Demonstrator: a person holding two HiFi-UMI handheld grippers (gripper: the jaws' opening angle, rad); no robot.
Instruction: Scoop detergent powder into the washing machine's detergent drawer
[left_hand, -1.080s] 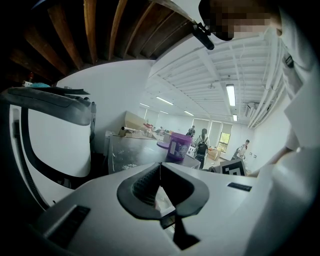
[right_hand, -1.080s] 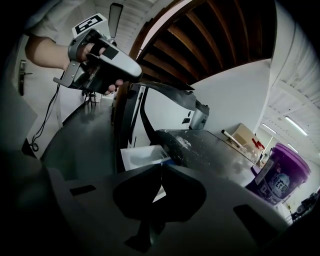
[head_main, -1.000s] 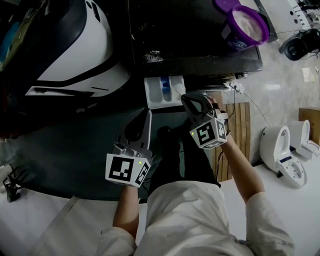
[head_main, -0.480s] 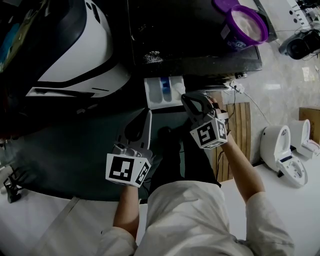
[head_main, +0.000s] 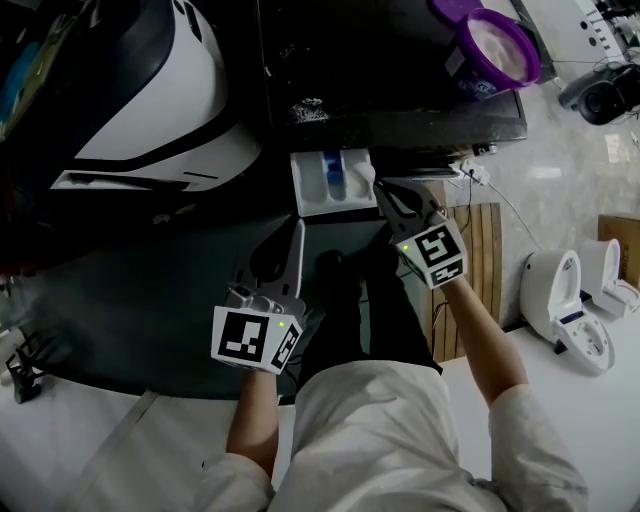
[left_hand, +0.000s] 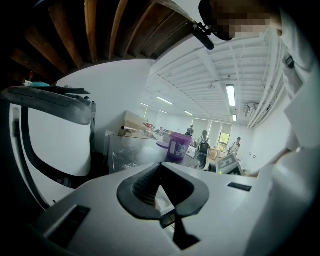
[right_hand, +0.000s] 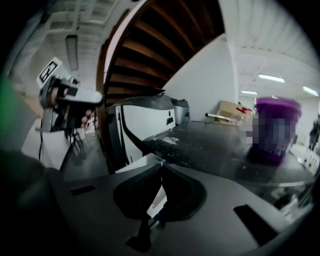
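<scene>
Since a second ago, the right gripper (head_main: 377, 184) has been brought up beside the right edge of the detergent drawer (head_main: 310, 195), its jaws clenched on nothing. One white washing machine (head_main: 150, 100) is seen at left. The left gripper (head_main: 297, 228), clenched and empty, is held just below the open drawer. One purple powder tub (head_main: 470, 75) is set well apart, on the dark counter (head_main: 380, 70).

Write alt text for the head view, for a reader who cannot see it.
Seen from above, the shut right gripper sits at the right edge of an open white drawer. The shut left gripper hangs lower, empty. An open purple tub of powder stands on the dark washer top.
</scene>
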